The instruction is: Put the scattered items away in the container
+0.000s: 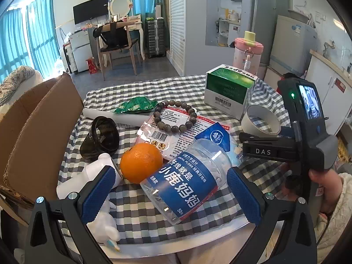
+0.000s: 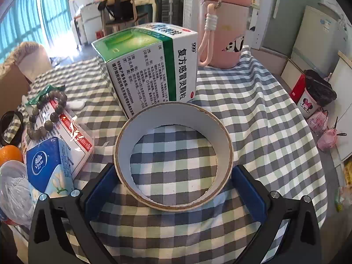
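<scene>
The right gripper (image 2: 173,189) has its fingers apart around a tape roll (image 2: 173,154) lying flat on the bench (image 2: 253,110), while the left gripper (image 1: 171,195) gapes around a jar (image 1: 187,180).

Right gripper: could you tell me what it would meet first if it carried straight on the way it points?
Most likely the tape roll, which lies flat on the checked cloth between the open right gripper fingers. Beyond it stands the green medicine box; depth is hard to judge.

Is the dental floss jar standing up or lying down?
Lying down: the dental floss jar rests on its side on the tablecloth, label sideways.
</scene>
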Action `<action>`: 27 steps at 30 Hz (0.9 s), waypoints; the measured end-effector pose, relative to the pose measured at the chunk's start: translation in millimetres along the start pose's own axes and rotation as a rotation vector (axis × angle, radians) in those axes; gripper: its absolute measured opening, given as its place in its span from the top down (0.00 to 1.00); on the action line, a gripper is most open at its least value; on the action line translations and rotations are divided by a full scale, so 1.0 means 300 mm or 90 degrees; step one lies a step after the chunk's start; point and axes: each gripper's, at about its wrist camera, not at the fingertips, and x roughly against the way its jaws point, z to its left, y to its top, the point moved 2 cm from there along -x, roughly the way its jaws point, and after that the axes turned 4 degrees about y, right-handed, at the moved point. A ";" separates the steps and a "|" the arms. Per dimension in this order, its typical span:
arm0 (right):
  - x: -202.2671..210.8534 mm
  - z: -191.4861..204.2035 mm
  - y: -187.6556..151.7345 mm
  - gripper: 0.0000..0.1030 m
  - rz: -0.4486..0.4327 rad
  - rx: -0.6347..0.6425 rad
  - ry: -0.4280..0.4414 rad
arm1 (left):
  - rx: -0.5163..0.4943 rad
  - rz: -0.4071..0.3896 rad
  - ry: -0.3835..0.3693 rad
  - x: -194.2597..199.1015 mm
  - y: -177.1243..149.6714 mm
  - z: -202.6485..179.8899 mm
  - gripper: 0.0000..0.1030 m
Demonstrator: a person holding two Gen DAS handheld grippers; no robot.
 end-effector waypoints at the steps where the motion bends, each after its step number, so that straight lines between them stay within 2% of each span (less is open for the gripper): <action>1: -0.001 -0.003 0.003 0.00 0.004 -0.001 0.003 | -0.003 0.003 -0.003 -0.003 -0.002 -0.004 0.00; 4: -0.003 -0.006 0.012 0.01 -0.003 0.001 0.005 | -0.008 0.007 -0.002 -0.010 -0.006 -0.010 0.00; 6: 0.009 -0.003 0.018 0.18 -0.020 0.005 0.003 | -0.008 0.006 -0.001 -0.012 -0.004 -0.009 0.00; 10: 0.029 0.009 0.018 0.19 -0.029 0.019 0.009 | -0.010 0.007 0.005 -0.021 -0.003 -0.011 0.00; 15: 0.094 0.010 0.019 0.20 -0.070 0.023 0.002 | -0.012 -0.004 -0.004 -0.023 -0.001 -0.018 0.00; 23: 0.137 -0.023 0.029 0.20 -0.089 0.002 0.039 | -0.051 0.004 -0.030 -0.090 0.003 -0.085 0.00; 27: 0.140 -0.034 0.030 0.19 -0.092 0.001 0.048 | -0.095 -0.013 0.008 -0.118 -0.004 -0.120 0.00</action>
